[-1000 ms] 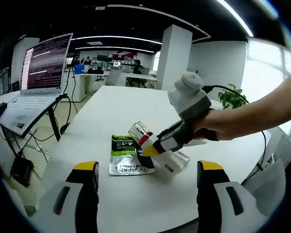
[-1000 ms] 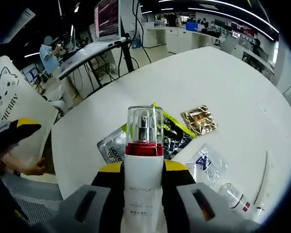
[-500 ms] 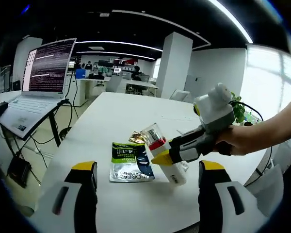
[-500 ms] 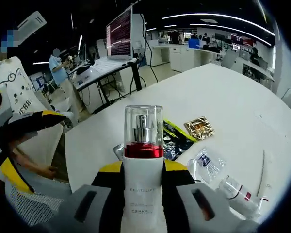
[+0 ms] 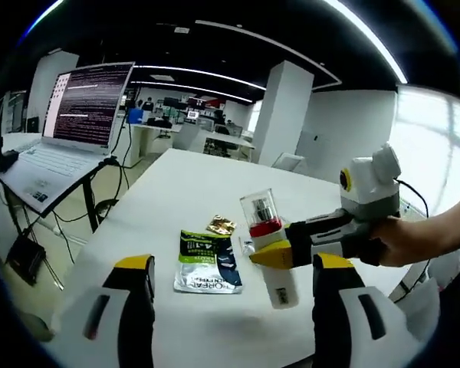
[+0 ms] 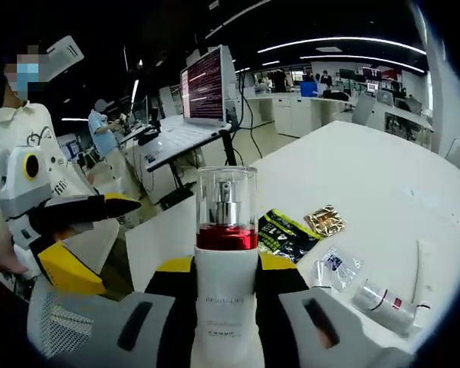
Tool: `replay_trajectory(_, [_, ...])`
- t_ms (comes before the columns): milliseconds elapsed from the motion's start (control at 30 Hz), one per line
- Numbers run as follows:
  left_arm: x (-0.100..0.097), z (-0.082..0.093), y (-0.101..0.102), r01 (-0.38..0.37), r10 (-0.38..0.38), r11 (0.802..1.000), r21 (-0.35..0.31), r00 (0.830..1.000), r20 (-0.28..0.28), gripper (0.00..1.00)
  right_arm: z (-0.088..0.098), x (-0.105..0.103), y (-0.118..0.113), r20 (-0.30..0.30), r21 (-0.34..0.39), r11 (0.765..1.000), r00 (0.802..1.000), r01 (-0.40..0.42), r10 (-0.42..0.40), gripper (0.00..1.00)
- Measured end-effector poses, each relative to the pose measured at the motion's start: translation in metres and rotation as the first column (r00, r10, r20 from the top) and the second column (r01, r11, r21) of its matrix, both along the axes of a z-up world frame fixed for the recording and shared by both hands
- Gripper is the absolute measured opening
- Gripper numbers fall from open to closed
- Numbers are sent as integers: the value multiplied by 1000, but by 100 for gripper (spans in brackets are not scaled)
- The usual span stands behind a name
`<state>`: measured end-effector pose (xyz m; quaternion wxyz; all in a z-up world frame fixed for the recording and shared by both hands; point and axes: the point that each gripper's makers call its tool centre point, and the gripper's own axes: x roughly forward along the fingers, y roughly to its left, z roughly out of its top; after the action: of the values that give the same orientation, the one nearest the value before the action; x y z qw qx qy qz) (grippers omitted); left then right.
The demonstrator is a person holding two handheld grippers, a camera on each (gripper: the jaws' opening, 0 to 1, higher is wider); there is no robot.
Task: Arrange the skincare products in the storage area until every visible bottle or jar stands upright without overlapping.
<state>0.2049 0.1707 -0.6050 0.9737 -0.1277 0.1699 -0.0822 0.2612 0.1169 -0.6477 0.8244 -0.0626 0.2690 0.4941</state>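
Note:
My right gripper (image 6: 226,264) is shut on a white pump bottle (image 6: 226,230) with a red collar and a clear cap. In the left gripper view that bottle (image 5: 280,285) stands nearly upright, cap up, near the front of the white table (image 5: 176,176), with the right gripper (image 5: 274,253) reaching in from the right. My left gripper (image 5: 234,264) is open with nothing between its jaws. It hangs off the table's near edge at the left of the right gripper view (image 6: 100,238). A small tube with a red band (image 6: 383,299) lies on its side on the table.
A green and black sachet (image 5: 207,261) (image 6: 287,234), a gold sachet (image 5: 221,225) (image 6: 326,220) and a clear sachet (image 6: 333,264) lie flat on the table. An open laptop (image 5: 84,107) stands on a stand to the left. A person (image 6: 23,130) holds the grippers.
The right gripper has raised the bottle off its slant over the sachets and turned it nearly upright, moving toward the table's front. Both cameras have shifted; the left jaws stay open.

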Motion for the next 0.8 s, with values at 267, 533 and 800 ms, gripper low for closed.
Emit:
replay_trajectory(267, [13,22,-14,38,-36,996,-78,999,21,79,26,-15,-1,91,31,999,995,-33,31,27])
replay_trajectory(533, [22,27,-45,123,-123,983,-134,992,10,74,47,-28,-10,136,65,998,991,-22,13,27])
replay_trajectory(800, [28,31,-66,171,-172,971,-169,985,8,52,59,-41,-21,202,77,997,979,-15,-1,27])
